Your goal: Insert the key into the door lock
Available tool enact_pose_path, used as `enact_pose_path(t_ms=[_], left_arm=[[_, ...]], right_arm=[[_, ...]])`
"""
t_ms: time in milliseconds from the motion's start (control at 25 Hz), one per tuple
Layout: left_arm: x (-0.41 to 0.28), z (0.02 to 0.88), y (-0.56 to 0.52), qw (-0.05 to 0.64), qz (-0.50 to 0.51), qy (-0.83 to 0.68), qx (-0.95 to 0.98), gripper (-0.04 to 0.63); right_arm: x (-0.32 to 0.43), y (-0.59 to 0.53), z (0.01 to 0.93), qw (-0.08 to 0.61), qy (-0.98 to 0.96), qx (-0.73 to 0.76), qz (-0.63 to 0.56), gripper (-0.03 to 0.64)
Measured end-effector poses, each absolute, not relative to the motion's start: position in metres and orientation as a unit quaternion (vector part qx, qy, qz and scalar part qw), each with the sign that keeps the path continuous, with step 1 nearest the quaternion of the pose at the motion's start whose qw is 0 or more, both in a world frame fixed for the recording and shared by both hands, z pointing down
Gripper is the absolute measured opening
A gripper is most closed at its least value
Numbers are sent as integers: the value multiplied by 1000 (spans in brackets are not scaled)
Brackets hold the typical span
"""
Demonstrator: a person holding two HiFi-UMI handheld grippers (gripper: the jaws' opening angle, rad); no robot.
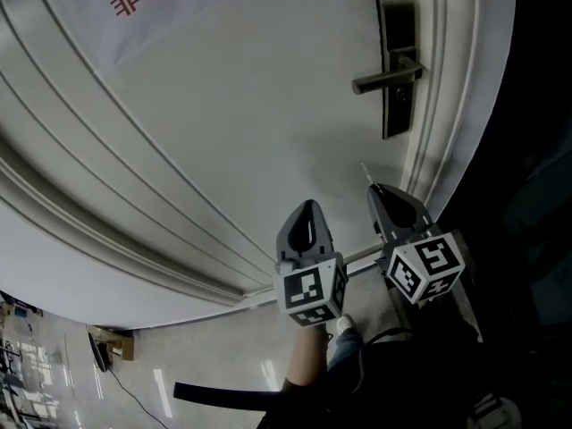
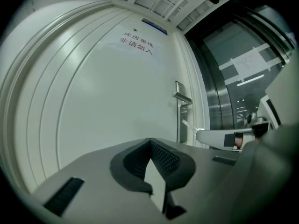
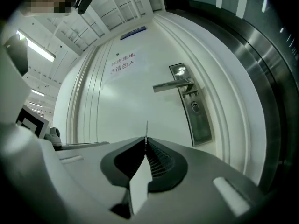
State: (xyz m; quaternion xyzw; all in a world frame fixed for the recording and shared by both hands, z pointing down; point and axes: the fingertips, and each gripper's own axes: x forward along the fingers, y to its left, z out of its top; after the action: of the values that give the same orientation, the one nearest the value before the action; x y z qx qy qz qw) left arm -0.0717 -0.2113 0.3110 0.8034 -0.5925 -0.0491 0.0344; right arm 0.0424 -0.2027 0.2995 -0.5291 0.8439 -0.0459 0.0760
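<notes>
Key (image 3: 146, 129) pinched in right hand-held gripper (image 3: 145, 140) (left hand-held gripper (image 2: 150, 143) pressed together, empty) sits short of door lock (image 3: 195, 108) at 2 o'clock; steer blade level into it, slowly.

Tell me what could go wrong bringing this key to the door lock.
The key is pinched only at the tip of the right gripper, so it may twist or slip on contact. The keyhole is small, off to the key's right, just under the handle, which the gripper could bump.
</notes>
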Motion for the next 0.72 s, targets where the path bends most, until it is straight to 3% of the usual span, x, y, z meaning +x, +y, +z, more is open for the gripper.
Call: enact_pose_path(t_ms=[360, 720], left_arm=[[-51, 313, -289, 41, -41, -537, 842, 0], [-8, 310, -321, 42, -42, -501, 864, 0]], right_arm=[[81, -271, 284, 4, 806, -591, 29, 6], [135, -299, 265, -172, 736, -635, 158, 6]])
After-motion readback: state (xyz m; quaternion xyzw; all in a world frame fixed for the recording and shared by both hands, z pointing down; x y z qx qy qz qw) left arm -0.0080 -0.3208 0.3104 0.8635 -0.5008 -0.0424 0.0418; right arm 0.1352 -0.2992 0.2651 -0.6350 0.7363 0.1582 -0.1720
